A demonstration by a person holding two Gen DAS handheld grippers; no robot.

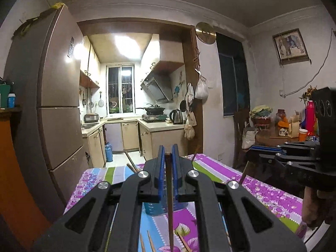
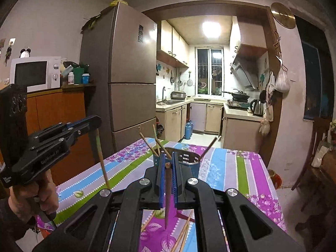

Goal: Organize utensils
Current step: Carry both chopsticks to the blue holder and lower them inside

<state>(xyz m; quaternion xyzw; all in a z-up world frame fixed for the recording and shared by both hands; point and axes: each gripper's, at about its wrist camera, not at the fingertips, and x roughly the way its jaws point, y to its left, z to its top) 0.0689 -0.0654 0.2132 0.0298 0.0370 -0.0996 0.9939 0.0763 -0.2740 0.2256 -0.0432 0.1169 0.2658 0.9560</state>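
My left gripper (image 1: 168, 154) is shut on a brown chopstick (image 1: 169, 199) that hangs point-down over the table; it also shows in the right wrist view (image 2: 95, 124) with its chopstick (image 2: 101, 159). My right gripper (image 2: 167, 163) is shut on a dark chopstick (image 2: 167, 197), also hanging point-down. A blue utensil holder (image 2: 189, 161) stands on the table just beyond my right gripper, with several chopsticks (image 2: 156, 145) leaning in it. The holder sits below my left gripper (image 1: 159, 209). Loose chopsticks (image 2: 184, 231) lie on the cloth beneath.
The table has a striped floral cloth (image 2: 226, 168). A tall fridge (image 2: 130, 67) stands at its far left end, an orange cabinet (image 2: 56, 113) with a microwave (image 2: 34, 73) beside it. A chair (image 2: 315, 153) stands to the right. The kitchen doorway lies beyond.
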